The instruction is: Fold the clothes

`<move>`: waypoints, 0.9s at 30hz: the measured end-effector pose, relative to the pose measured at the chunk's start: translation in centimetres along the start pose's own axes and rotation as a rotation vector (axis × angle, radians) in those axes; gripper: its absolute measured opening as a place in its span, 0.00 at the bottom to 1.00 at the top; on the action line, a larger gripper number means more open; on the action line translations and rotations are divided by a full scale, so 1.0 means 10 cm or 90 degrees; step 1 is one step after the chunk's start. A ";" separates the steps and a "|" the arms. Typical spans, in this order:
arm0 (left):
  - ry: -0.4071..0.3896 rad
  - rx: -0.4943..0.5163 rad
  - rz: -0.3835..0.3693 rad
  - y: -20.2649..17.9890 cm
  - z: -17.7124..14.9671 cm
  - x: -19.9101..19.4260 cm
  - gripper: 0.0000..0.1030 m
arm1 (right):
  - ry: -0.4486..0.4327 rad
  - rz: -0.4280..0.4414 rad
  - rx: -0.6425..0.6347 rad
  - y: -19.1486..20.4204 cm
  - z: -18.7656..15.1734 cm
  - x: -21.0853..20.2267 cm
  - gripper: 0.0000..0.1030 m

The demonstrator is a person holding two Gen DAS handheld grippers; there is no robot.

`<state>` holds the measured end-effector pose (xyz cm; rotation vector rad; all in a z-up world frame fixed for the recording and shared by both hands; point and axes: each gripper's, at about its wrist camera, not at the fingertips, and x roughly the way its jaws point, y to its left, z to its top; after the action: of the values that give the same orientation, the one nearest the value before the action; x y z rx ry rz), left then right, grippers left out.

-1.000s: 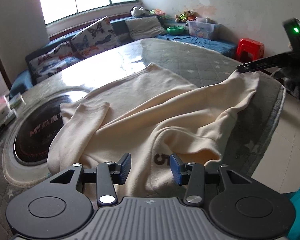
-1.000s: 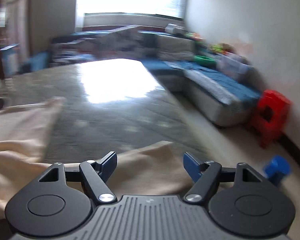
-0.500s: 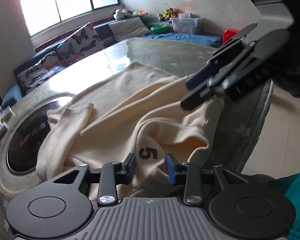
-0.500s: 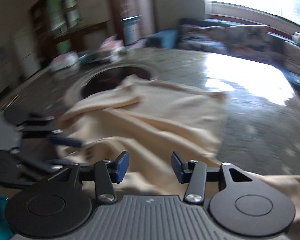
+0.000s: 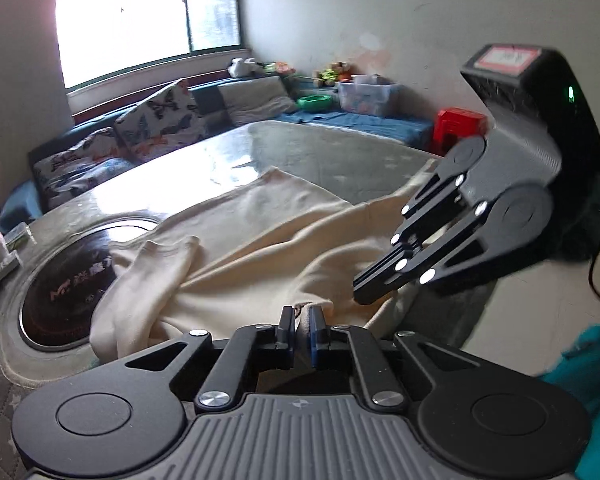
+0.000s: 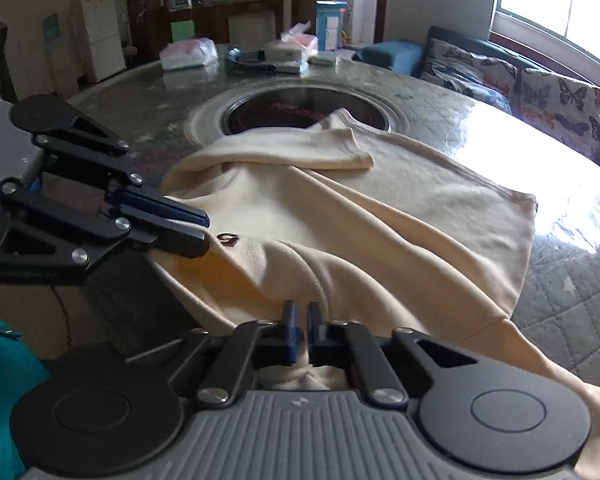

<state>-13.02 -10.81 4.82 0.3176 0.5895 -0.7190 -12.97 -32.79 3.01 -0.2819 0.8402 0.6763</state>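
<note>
A cream sweatshirt (image 5: 260, 236) lies crumpled on the round table, one sleeve bunched over the dark centre disc. It also shows in the right wrist view (image 6: 360, 216). My left gripper (image 5: 302, 316) is shut on a fold of the sweatshirt at its near edge. It shows from the side in the right wrist view (image 6: 196, 232), clamped on the cloth beside a dark printed mark. My right gripper (image 6: 302, 312) is shut on another fold of the near edge. It shows in the left wrist view (image 5: 364, 294), a short way right of the left gripper.
The round table (image 6: 572, 292) has a quilted grey cover and a dark inset disc (image 5: 60, 296) in the middle. Bags and boxes (image 6: 260, 56) stand on its far side. A sofa with cushions (image 5: 152, 128), a red stool (image 5: 460, 124) and teal cloth (image 6: 4, 384) surround it.
Both grippers have gone from open to shut on the near edge of the sweatshirt. The right gripper has swung round and come close beside the left one.
</note>
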 end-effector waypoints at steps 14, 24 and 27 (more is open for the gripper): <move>0.003 0.012 -0.018 0.05 0.11 0.05 0.11 | -0.002 0.047 -0.021 0.01 -0.03 -0.23 0.10; 0.083 -0.056 -0.015 0.19 0.10 0.62 0.11 | 0.021 0.035 -0.002 -0.07 0.03 0.21 0.16; 0.091 -0.041 -0.031 0.13 -0.01 0.53 0.10 | 0.033 0.056 -0.026 -0.02 0.03 0.20 0.18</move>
<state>-8.92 -12.60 1.62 0.2971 0.7573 -0.7265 -11.74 -31.90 1.61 -0.3023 0.8930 0.7717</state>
